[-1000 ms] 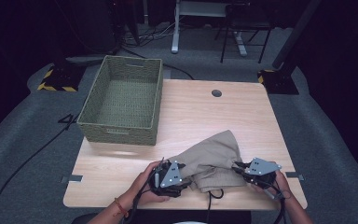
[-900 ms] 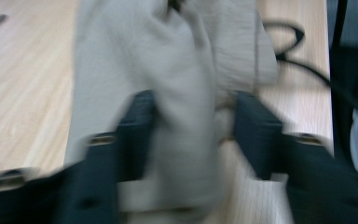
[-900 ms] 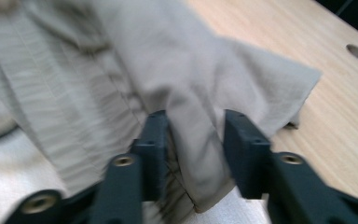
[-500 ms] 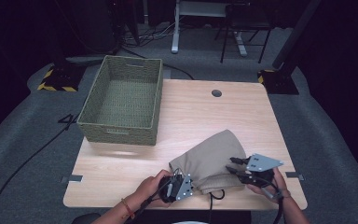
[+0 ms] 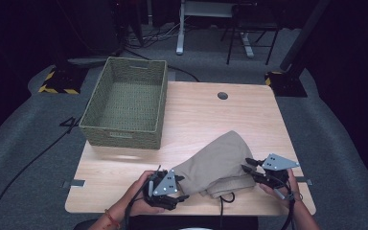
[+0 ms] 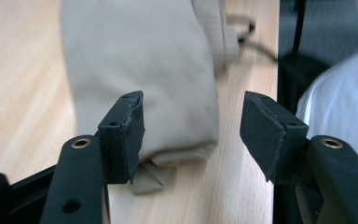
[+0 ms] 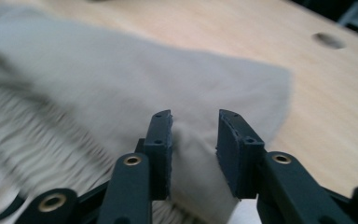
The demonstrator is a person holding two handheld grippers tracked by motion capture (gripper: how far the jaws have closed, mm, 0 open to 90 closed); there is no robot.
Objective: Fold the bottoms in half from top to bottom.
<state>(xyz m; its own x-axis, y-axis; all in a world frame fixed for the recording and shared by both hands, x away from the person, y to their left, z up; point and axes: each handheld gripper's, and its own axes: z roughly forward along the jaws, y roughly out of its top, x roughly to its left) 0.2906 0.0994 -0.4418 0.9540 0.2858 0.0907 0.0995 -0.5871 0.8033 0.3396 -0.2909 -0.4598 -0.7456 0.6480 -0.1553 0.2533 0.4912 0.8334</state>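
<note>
Your beige garment (image 5: 219, 163) lies folded in a heap on the near right part of the bench (image 5: 196, 115), close to the front edge, with a dark drawstring (image 5: 226, 197) curling out beneath it.

Your left gripper (image 5: 181, 188) sits at the garment's near left end. In the left gripper view, its 2 jaws stand wide apart around the folded end of the cloth (image 6: 140, 74); the left pad (image 6: 130, 135) lies against the fabric, while the other pad is well clear of it over bare wood. It holds nothing.

Your right gripper (image 5: 248, 165) is at the garment's right edge. In the right gripper view, its jaws are partly open, with a fold of the cloth (image 7: 135, 88) rising between them; the pads (image 7: 162, 149) are beside the fabric, not clamped on it. A ribbed band (image 7: 37, 135) of the garment shows to the left of them.

The woven basket (image 5: 127, 139) stands at the far left of the bench, well apart from the garment.
</note>
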